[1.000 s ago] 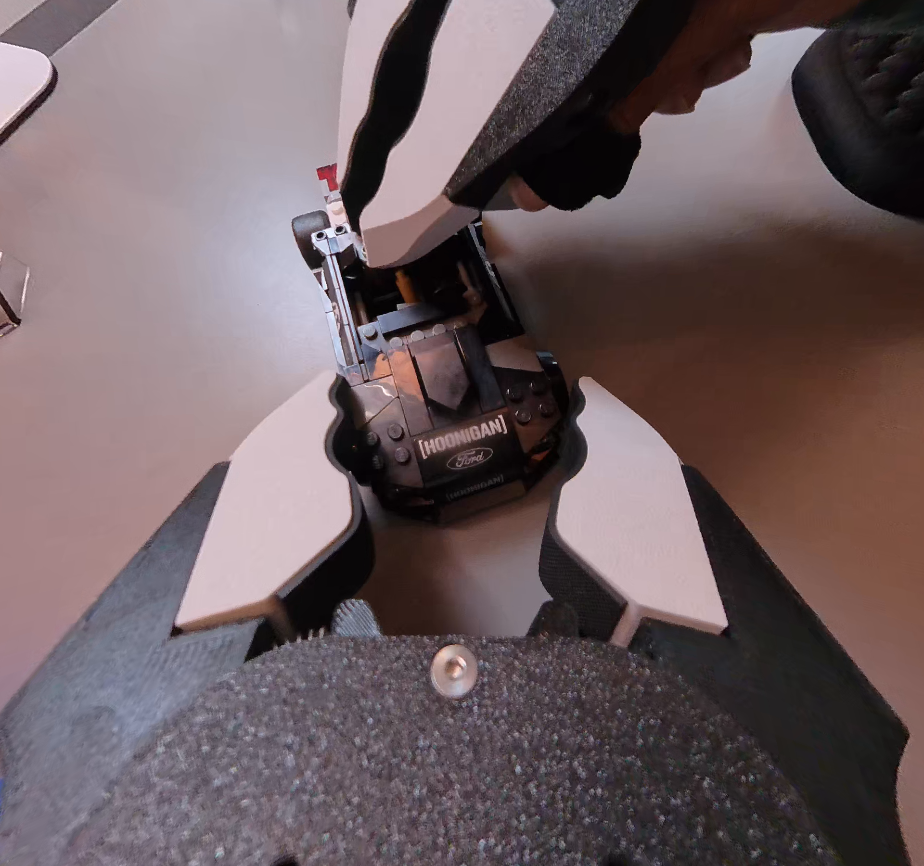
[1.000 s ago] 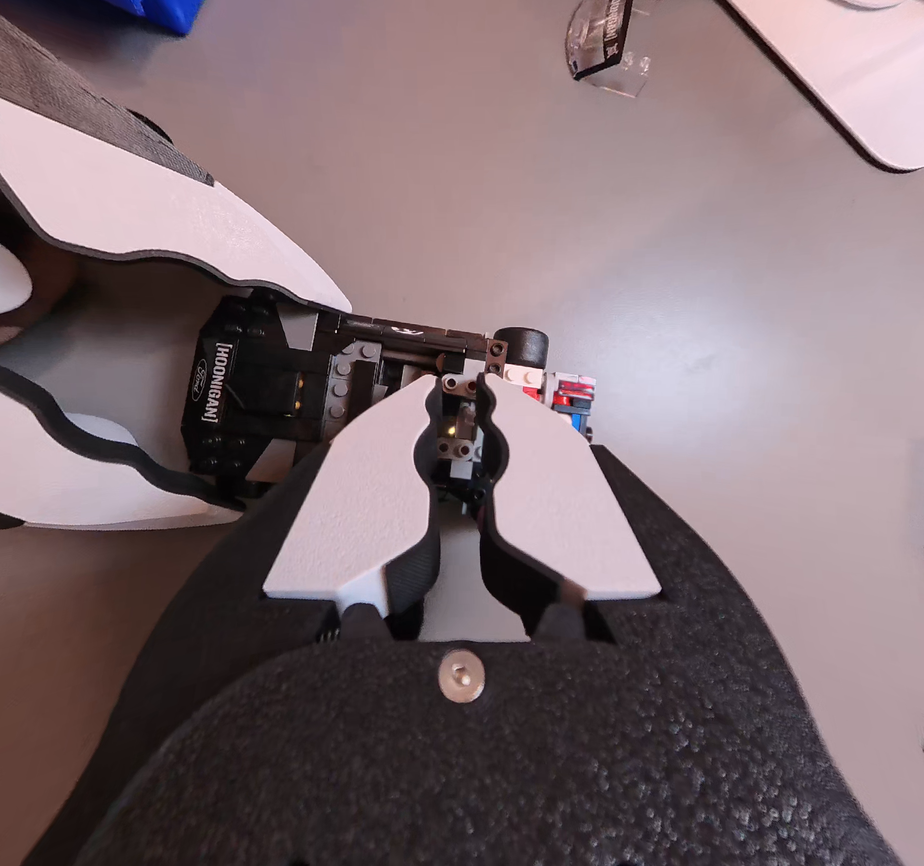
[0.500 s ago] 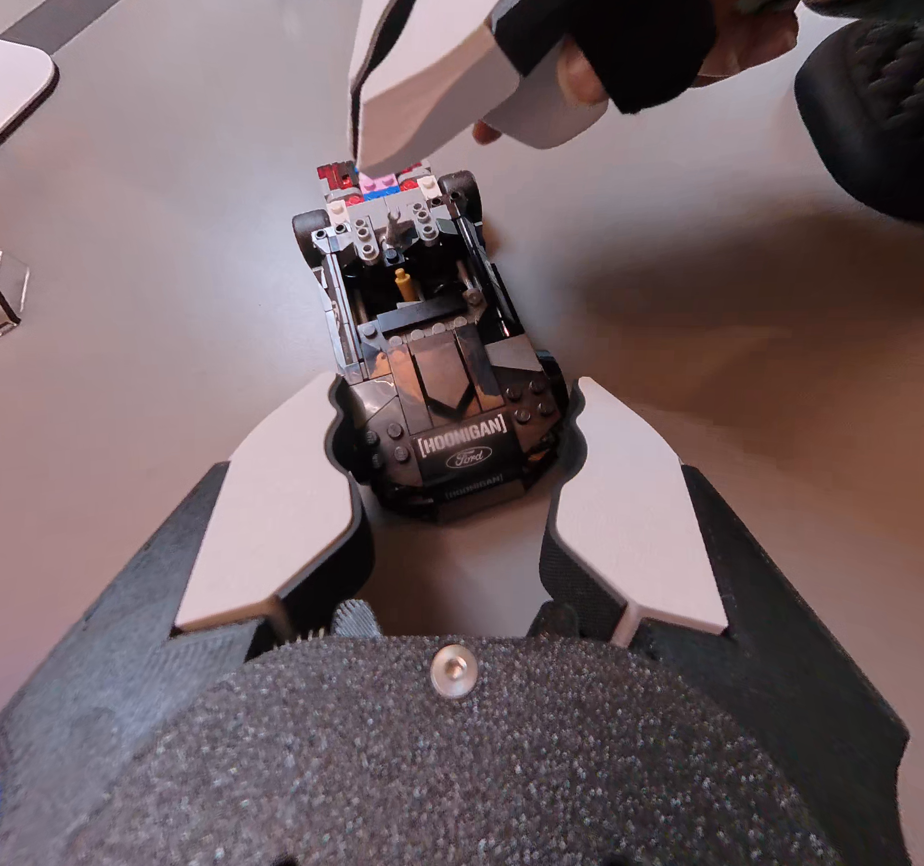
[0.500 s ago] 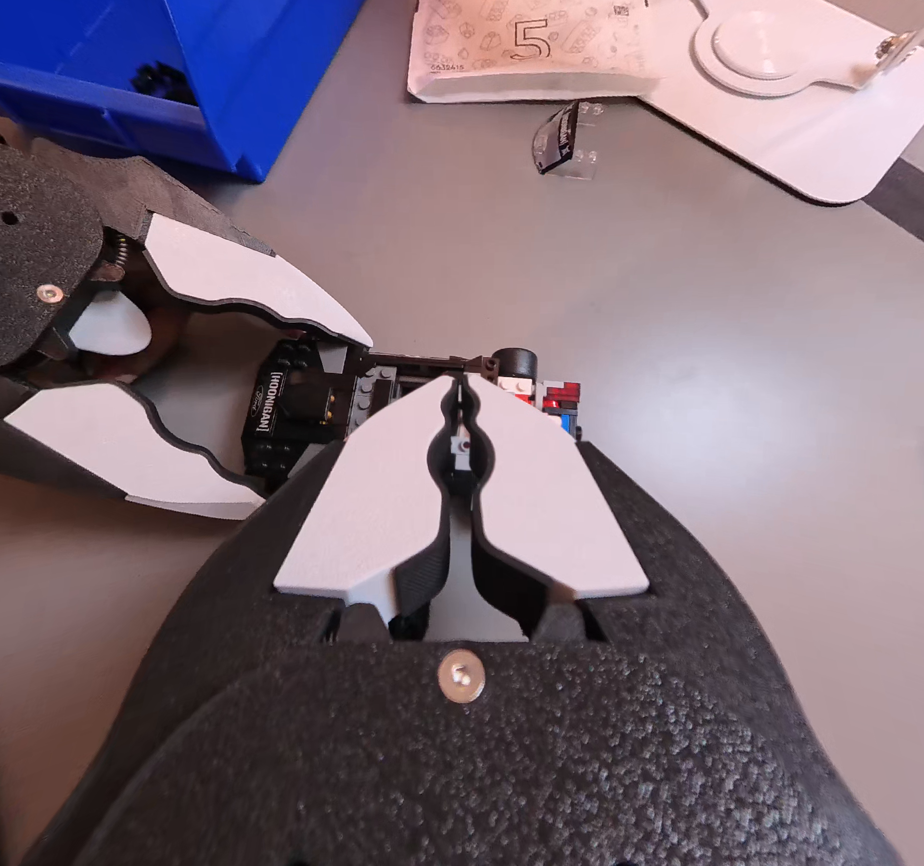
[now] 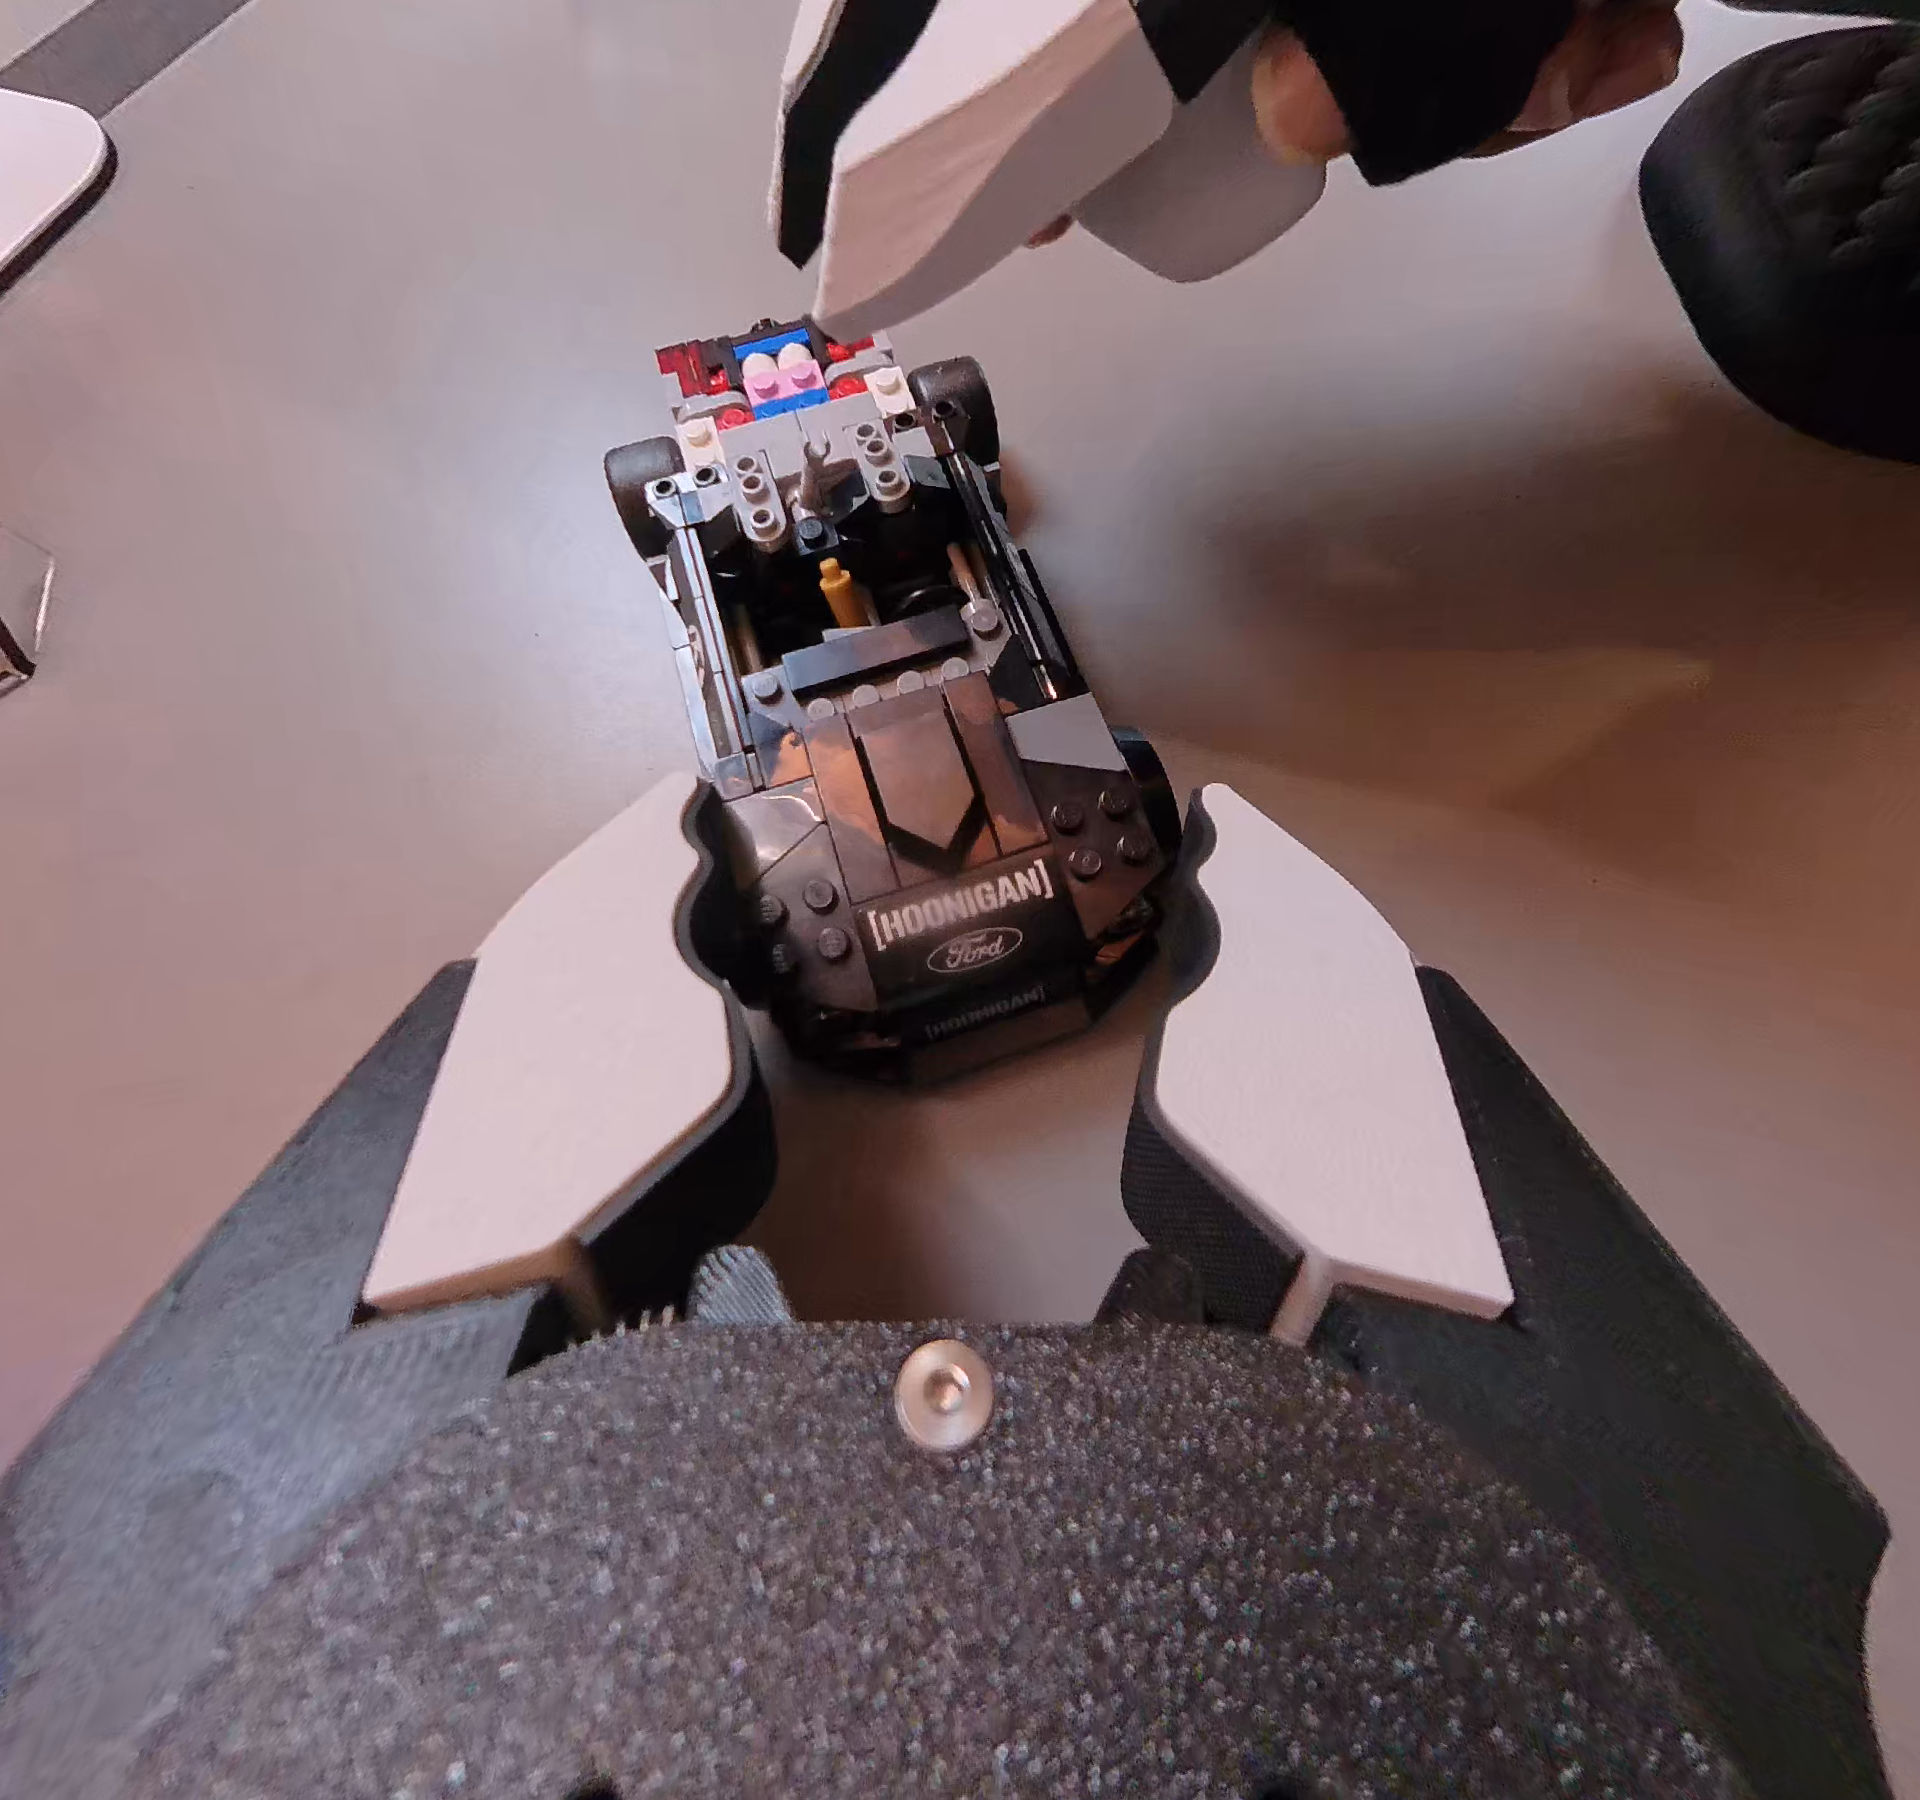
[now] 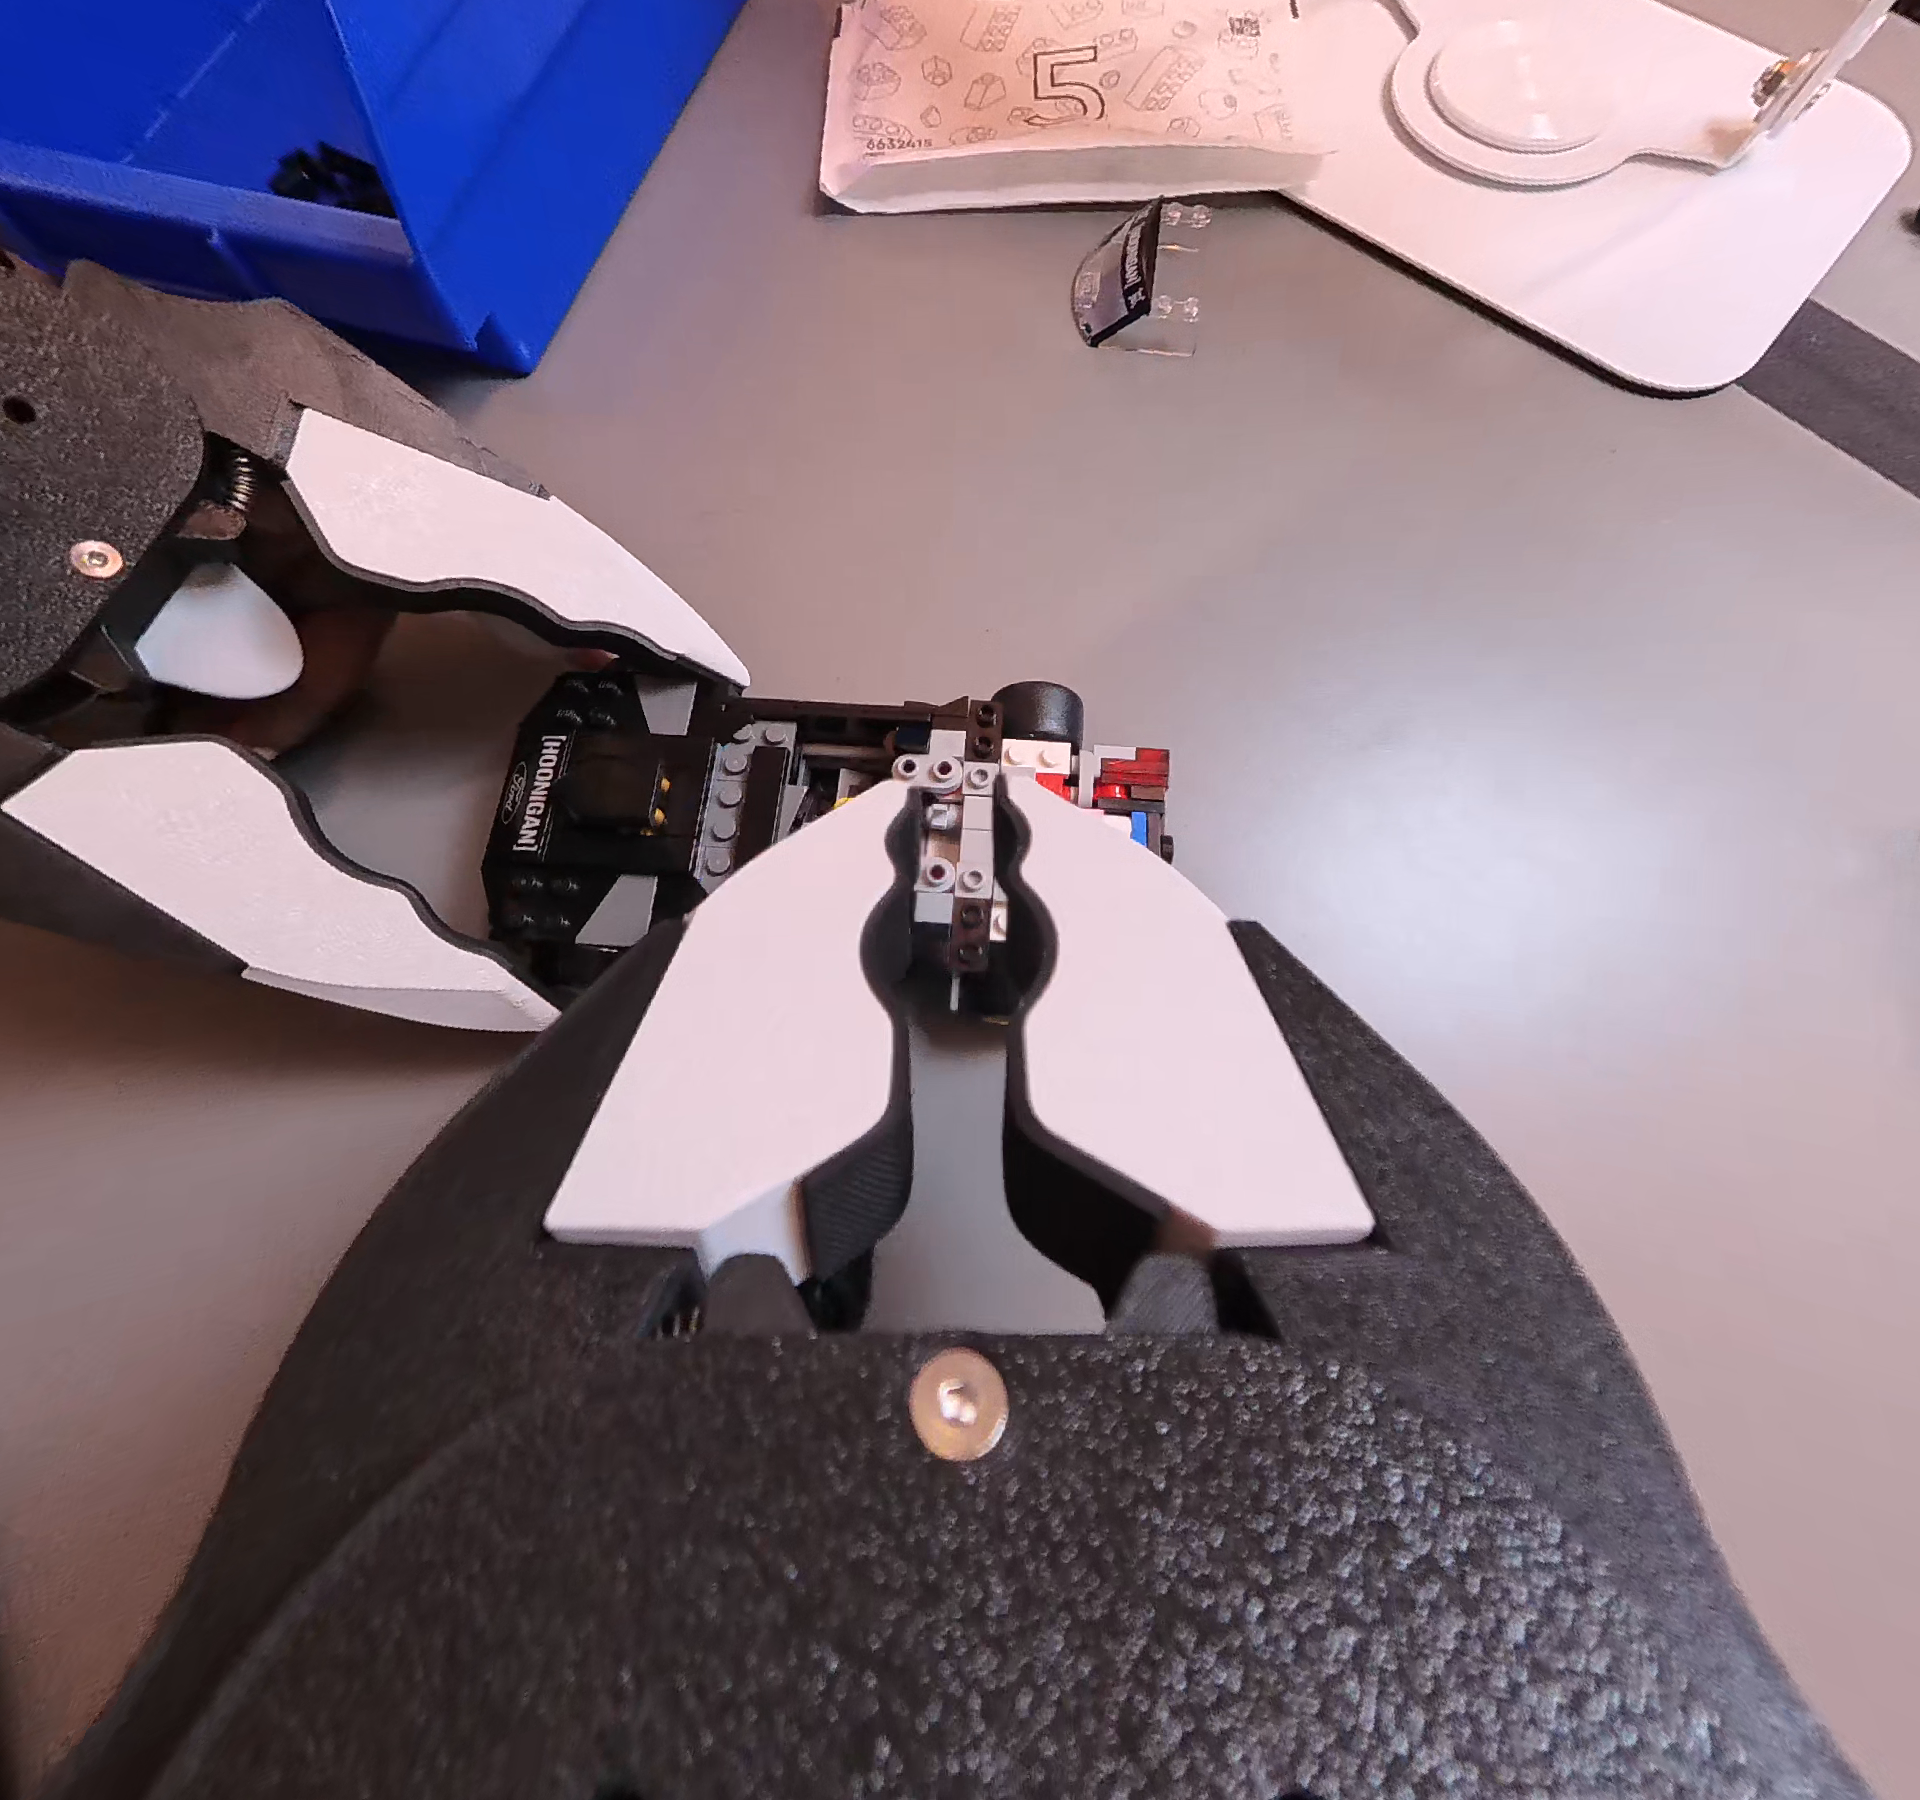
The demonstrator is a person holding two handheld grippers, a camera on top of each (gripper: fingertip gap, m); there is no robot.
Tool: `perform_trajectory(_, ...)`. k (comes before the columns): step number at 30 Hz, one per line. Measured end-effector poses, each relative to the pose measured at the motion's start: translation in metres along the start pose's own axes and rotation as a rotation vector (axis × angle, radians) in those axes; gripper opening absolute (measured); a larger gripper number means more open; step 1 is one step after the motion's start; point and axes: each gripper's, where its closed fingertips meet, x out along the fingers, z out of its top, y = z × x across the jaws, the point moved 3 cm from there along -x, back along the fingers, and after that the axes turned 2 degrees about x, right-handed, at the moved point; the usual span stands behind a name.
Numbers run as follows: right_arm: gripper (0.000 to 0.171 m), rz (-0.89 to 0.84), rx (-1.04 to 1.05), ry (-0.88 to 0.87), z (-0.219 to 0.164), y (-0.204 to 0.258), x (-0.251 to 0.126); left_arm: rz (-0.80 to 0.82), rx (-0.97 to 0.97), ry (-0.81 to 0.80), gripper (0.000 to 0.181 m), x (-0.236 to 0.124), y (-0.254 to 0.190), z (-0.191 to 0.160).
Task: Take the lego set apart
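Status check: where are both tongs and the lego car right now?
Left tongs clamp the lego car nose on the table. Right tongs shut on a small grey-and-black brick piece, above the car. Nothing blocking.

Black pebbled tongs [image 5: 940, 929] with white fingers [image 5: 582, 1054], silver screw [image 5: 943, 1392].

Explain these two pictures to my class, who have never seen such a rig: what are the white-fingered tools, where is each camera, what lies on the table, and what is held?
Each tool is a hand-held two-finger gripper with a camera looking along its fingers. The left gripper, seen in its own view, clamps the nose of a black lego car on the grey table. The right gripper, seen in its own view, is shut on a small grey and black brick cluster held above the car's rear. Also on the table: a blue bin, a paper bag, a clear windscreen piece and a white stand.
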Motion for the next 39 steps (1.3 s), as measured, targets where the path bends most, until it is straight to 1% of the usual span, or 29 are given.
perform_trajectory(10,0.015,0.013,-0.01,-0.007,-0.008,0.003,-0.002,-0.018,-0.023,-0.02,0.086,-0.003,0.001,0.0)
perform_trajectory(17,0.015,0.024,-0.04,0.021,-0.016,0.002,0.003,0.002,0.007,-0.016,0.089,-0.003,-0.002,0.0)
perform_trajectory(20,0.016,0.037,-0.08,0.024,-0.016,0.001,-0.001,0.023,0.009,-0.016,0.089,-0.003,-0.002,0.0)
perform_trajectory(25,0.018,0.039,-0.194,0.022,-0.023,0.0,-0.011,0.054,0.006,0.03,0.09,0.002,0.001,-0.003)
perform_trajectory(28,0.018,0.049,-0.207,-0.008,-0.027,0.0,-0.016,0.054,0.031,0.024,0.085,0.004,0.0,0.0)
perform_trajectory(31,0.019,0.045,-0.203,-0.035,-0.032,-0.004,-0.019,0.067,0.042,0.029,0.084,0.006,0.0,0.001)
perform_trajectory(34,0.023,0.068,-0.252,-0.062,-0.036,-0.012,-0.023,0.075,0.034,0.033,0.085,0.006,0.0,0.001)
perform_trajectory(35,0.027,0.078,-0.294,-0.069,-0.038,-0.017,-0.023,0.077,0.03,0.041,0.086,0.006,0.0,0.001)
perform_trajectory(37,0.035,0.086,-0.4,-0.055,-0.041,-0.026,-0.021,0.1,0.02,0.089,0.097,0.008,0.002,-0.004)
perform_trajectory(39,0.042,0.077,-0.496,-0.036,-0.041,-0.036,-0.018,0.108,-0.026,0.082,0.103,0.01,-0.001,-0.002)
